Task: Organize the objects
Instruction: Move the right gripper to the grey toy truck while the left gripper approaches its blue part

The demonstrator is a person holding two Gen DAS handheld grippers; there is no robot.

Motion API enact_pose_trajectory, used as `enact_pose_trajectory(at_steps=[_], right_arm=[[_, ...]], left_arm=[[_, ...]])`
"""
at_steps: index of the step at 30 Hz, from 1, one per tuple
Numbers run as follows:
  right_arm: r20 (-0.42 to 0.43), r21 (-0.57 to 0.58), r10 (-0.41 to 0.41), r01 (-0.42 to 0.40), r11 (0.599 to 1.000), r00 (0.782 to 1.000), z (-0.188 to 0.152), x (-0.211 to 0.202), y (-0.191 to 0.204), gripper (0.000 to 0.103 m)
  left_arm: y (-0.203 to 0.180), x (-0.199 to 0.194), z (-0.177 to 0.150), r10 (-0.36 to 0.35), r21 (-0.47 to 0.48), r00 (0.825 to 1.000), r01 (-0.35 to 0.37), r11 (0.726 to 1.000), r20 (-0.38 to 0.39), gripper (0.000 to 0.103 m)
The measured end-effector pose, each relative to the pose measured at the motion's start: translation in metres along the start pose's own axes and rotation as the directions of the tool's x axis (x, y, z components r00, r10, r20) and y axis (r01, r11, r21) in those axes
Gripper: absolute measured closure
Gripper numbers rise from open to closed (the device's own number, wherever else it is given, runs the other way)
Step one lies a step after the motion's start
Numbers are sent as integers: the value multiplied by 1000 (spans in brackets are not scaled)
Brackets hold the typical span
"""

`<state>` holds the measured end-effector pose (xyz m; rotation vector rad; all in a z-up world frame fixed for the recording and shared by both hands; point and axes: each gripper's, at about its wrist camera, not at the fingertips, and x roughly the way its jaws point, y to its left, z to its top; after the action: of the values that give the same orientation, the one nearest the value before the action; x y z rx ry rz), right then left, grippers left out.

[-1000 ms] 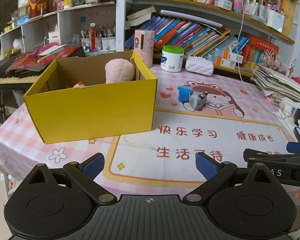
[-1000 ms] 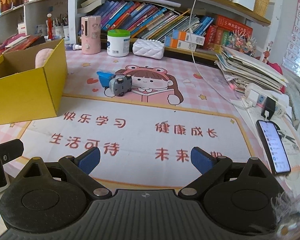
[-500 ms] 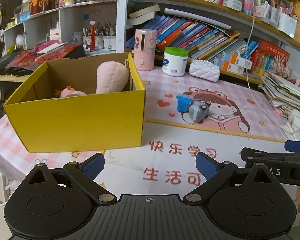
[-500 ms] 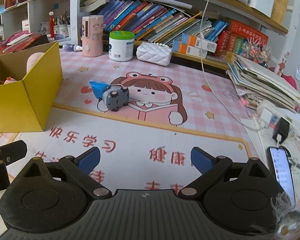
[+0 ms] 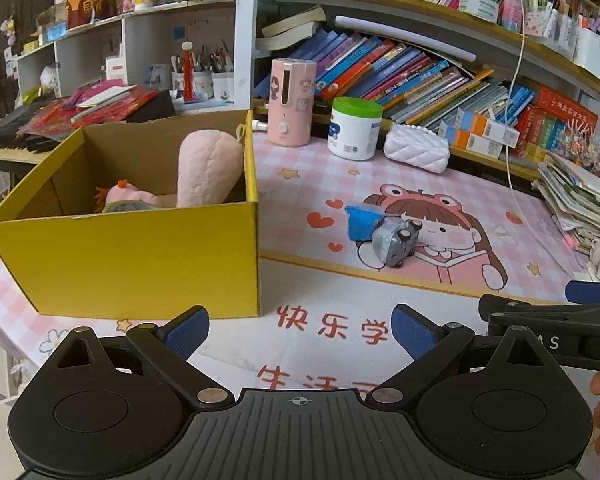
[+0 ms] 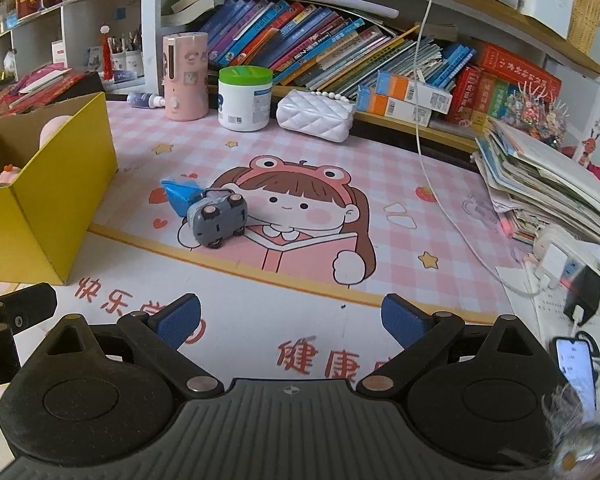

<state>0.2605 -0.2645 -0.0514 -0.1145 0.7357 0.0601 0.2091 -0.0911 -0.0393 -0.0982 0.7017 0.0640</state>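
Both grippers have advanced toward the toys. Left gripper (image 5: 299, 327) and right gripper (image 6: 291, 318), fingers spread wide and empty, hover over the surface (image 6: 400, 168). The grey toy car (image 6: 217, 219), touching a blue toy (image 6: 179, 193), now lies nearer, beside the yellow box (image 5: 132, 256) holding plush toys, suggesting pickup next.

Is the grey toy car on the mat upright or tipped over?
Tipped over: the grey toy car lies on its side, wheels facing the camera.

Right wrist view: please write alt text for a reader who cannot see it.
The open, empty right gripper hovers over a pink cartoon mat, facing a grey toy car lying against a blue object. A yellow box stands at the left.
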Motion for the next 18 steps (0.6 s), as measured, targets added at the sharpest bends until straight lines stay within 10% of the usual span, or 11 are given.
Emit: enact_pose_trajectory(at_steps=[18], right_arm=[[13, -6, 97, -97, 995, 995, 14, 27, -19, 15]], left_arm=[[-24, 15, 11, 14, 21, 1000, -14, 1000, 14, 5]])
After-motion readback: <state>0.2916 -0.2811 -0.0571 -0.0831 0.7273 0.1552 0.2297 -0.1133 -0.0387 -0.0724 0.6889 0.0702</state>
